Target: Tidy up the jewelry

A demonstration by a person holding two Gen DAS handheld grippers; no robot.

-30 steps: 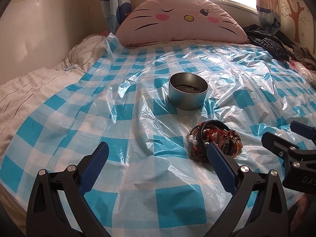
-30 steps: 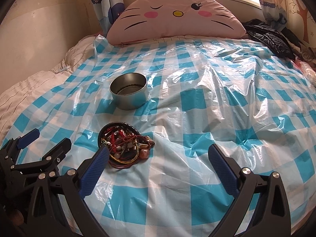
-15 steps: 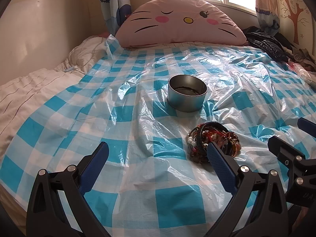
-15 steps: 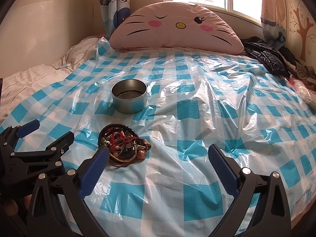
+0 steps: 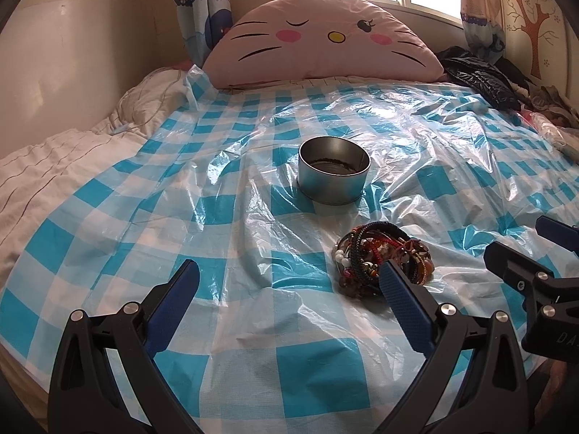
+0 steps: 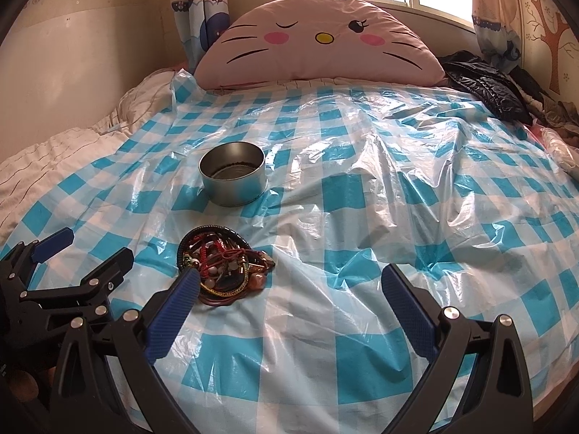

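A tangled pile of bracelets (image 5: 383, 256) (image 6: 222, 266), beaded and corded in red, black and brown, lies on the blue checked plastic sheet (image 5: 224, 217) (image 6: 362, 199) over the bed. Just beyond it stands a round metal tin (image 5: 333, 170) (image 6: 233, 173), open at the top with something dark at its bottom. My left gripper (image 5: 287, 282) hovers open above the sheet, its right finger just in front of the pile. My right gripper (image 6: 289, 285) is open too, its left finger touching the pile's near edge. Each gripper also shows at the side of the other's view.
A large pink cat-face pillow (image 5: 322, 39) (image 6: 318, 39) leans at the head of the bed under the window. Black clothing (image 5: 481, 79) (image 6: 485, 83) is heaped at the far right. A white quilt (image 5: 47, 166) covers the left side by the wall.
Both views have tilted up a little, showing more of the window. The grippers stay open, and the pile and tin have not moved.
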